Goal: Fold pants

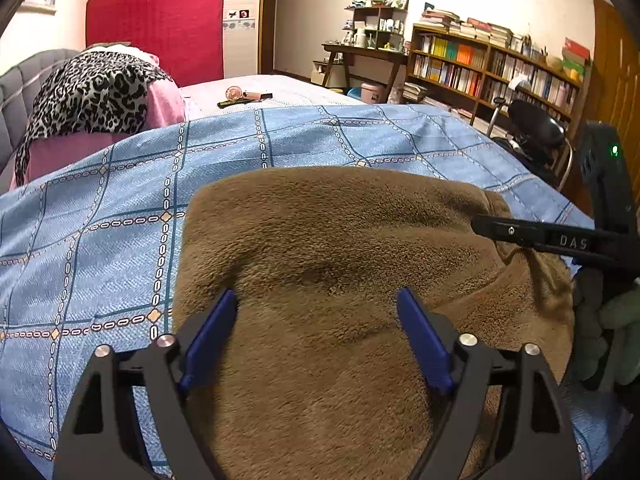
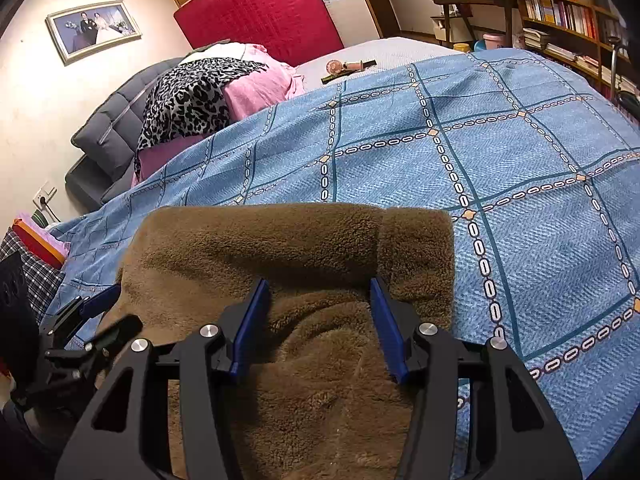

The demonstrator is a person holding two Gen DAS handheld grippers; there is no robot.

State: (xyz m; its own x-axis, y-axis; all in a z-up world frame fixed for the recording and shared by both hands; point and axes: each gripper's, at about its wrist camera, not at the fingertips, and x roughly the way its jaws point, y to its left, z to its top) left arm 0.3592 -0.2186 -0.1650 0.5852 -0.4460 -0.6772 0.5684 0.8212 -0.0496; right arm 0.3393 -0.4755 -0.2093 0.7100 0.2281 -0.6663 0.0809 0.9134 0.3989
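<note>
Bedroom clutter frames the scene: a red panel [image 1: 156,20] stands against the far wall, and a bookshelf [image 1: 492,68] full of books sits to the right of the bed. Over the bed lies a blue checked bedspread [image 1: 100,248], and on it, at the near edge, rest the brown fleece pants [image 1: 340,248], folded into a thick, roughly rectangular bundle. Beyond the pants, toward the headboard side, a leopard-print cloth [image 1: 88,92] drapes over pink bedding [image 1: 164,104], and a small fan [image 1: 234,93] lies on the pale mattress farther back. The left gripper [image 1: 316,300] hovers just above the pants with its blue pads spread wide apart, nothing pinched between them. The right gripper [image 2: 320,292] stands over the pants' other side, its pads also apart, with rumpled fleece bulging up between them; the pads do not visibly squeeze the fabric. From the left wrist view, the right gripper's black body reaches in over the pants' right edge.
</note>
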